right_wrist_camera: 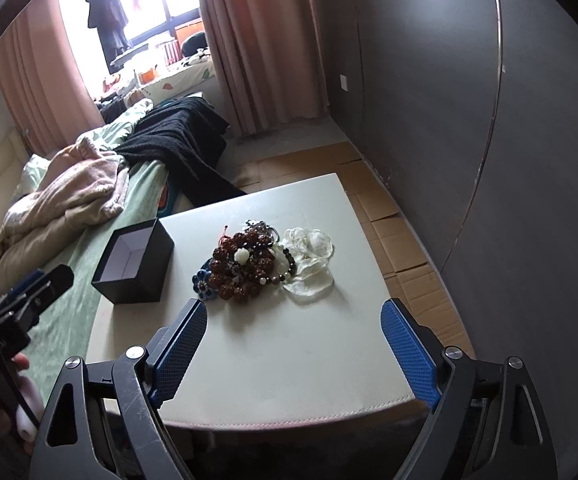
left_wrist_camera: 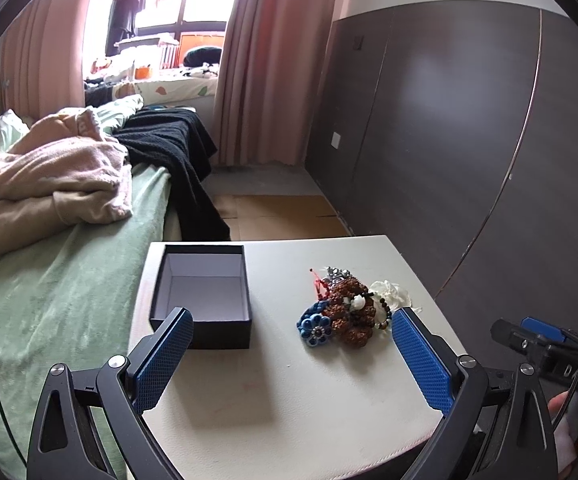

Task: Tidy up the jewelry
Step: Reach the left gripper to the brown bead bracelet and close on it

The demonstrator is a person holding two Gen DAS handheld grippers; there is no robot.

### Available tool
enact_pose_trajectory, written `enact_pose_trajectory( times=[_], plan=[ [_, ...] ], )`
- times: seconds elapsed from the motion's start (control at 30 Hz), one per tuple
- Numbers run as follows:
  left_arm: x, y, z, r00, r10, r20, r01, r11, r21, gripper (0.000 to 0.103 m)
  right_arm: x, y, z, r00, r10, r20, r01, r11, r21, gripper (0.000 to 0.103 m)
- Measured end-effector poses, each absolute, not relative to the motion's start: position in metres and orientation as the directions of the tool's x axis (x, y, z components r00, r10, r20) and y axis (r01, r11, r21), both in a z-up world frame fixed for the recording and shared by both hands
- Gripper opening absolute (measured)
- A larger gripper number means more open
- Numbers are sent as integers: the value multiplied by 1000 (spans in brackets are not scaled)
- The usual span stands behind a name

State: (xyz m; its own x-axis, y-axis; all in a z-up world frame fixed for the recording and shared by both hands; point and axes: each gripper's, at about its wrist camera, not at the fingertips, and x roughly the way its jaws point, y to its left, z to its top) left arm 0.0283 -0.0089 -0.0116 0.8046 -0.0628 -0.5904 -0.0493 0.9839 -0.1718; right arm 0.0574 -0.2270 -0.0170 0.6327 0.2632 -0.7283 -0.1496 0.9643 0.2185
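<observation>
A heap of jewelry [left_wrist_camera: 349, 312] lies on the white table [left_wrist_camera: 289, 392]: a brown beaded bracelet, a blue flower piece [left_wrist_camera: 315, 326], a white flower piece [left_wrist_camera: 391, 294] and a dark bead string. An open, empty black box [left_wrist_camera: 205, 296] stands to its left. My left gripper [left_wrist_camera: 293, 328] is open and empty, held above the table's near side between box and heap. In the right wrist view my right gripper [right_wrist_camera: 293, 320] is open and empty, just short of the heap [right_wrist_camera: 249, 268]; the box [right_wrist_camera: 135, 268] sits at the table's left edge.
A bed with a green sheet [left_wrist_camera: 57, 300], a pink blanket [left_wrist_camera: 49, 176] and a black cloth [left_wrist_camera: 173, 148] adjoins the table on the left. A dark wall panel [left_wrist_camera: 449, 140] stands to the right. Cardboard covers the floor [right_wrist_camera: 405, 232] beyond the table.
</observation>
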Motion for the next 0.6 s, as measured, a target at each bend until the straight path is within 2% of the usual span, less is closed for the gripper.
enact_pose_trajectory(
  times=[0.13,0.27,0.43,0.53,0.6],
  plan=[
    [38,-11,-13,808,-80,-584,-50,978,-204,98,70,-245,-23,624,274,-732,-91,956,280,83],
    [49,-18,-19,797,-114,-594,-27,974,-223,86,83,-264,-33,604,283,-745,-21,940,341,76],
    [66,-26,-30,771,-169,-614,0,964,-266,74,90,-280,-46,580,336,-743,36,900,434,73],
    [79,-36,-39,745,-195,-638,20,962,-271,62,96,-288,-53,570,359,-739,62,878,474,73],
    [87,-42,-45,729,-205,-653,30,963,-269,60,102,-294,-59,563,372,-738,83,863,498,73]
  ],
)
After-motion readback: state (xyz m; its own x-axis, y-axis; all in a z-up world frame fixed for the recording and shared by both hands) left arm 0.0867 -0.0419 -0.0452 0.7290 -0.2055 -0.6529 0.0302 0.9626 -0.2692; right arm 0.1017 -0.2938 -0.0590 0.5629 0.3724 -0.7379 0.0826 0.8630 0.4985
